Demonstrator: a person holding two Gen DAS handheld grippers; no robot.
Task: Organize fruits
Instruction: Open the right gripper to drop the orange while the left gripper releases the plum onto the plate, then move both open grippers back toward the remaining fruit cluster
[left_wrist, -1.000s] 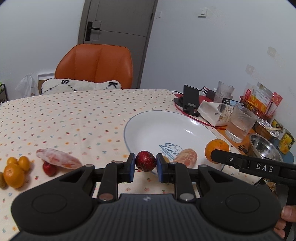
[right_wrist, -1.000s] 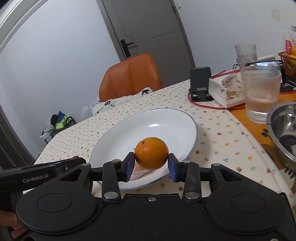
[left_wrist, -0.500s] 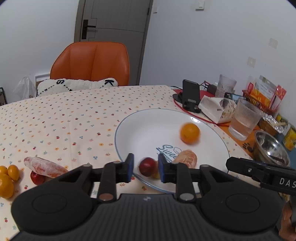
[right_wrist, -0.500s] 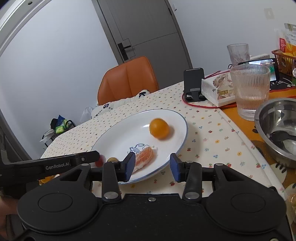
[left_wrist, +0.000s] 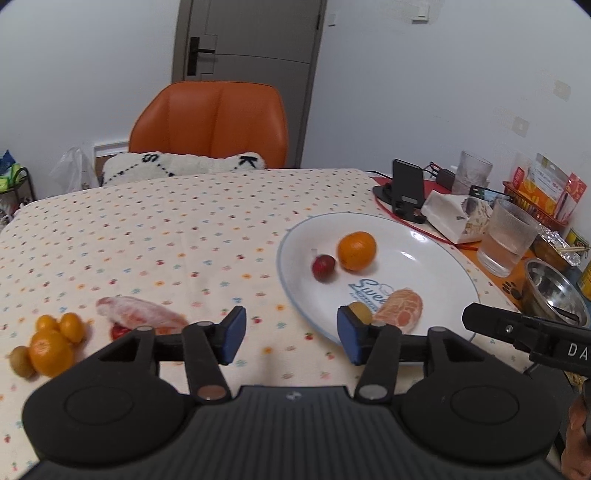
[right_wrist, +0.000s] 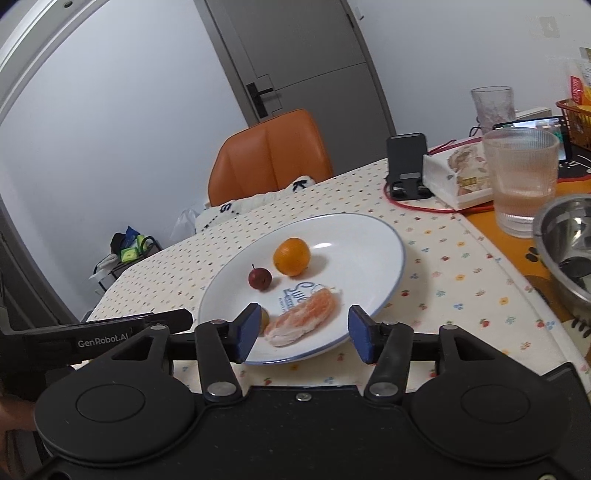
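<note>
Both tongs now hang released and empty: the left tongs (left_wrist: 291, 338) have dropped the red fruit (left_wrist: 324, 267) and the right tongs (right_wrist: 303, 332) the orange (right_wrist: 291, 256) onto the white plate (right_wrist: 380, 236). More fruit (left_wrist: 51, 347) waits on the table (left_wrist: 147, 229).

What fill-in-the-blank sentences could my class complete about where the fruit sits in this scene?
1. The orange and small red fruit lie on the white ____.
2. Both the left gripper and right gripper are ____.
3. The chair behind the table is ____.

Missing words: plate; open; orange
</note>
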